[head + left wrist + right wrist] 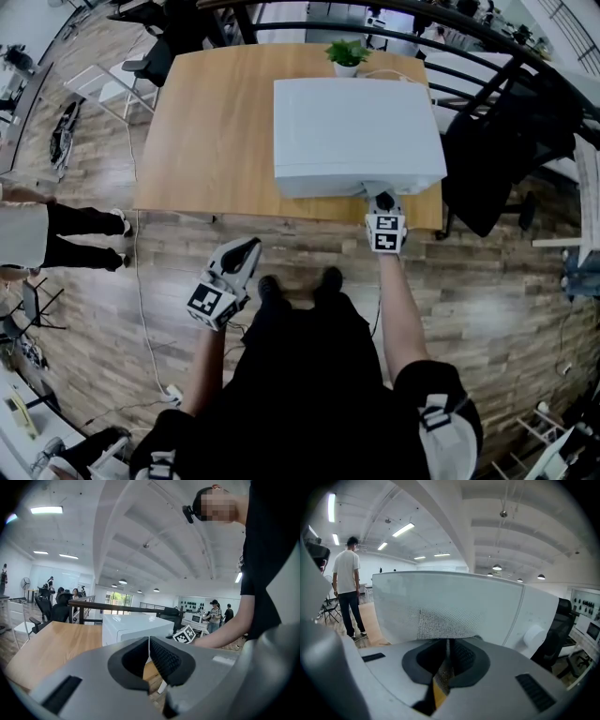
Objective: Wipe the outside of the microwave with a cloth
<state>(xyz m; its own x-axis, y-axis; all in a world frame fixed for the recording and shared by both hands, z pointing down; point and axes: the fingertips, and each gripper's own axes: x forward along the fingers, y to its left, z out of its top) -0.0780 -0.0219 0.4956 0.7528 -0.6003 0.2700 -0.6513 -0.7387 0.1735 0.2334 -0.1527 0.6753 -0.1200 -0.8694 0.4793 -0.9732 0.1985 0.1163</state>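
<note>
The white microwave stands on the right half of a wooden table, its front toward me. My right gripper is at the lower front of the microwave, right of centre. In the right gripper view the jaws are shut on a grey mesh cloth with a yellow edge, which lies spread against the door. The dial is to the right. My left gripper hangs off the table by my left leg, shut and empty, looking toward the microwave.
A small potted plant stands behind the microwave. A black chair with dark cloth is right of the table. A person stands on the wood floor at the left. A cable runs across the floor.
</note>
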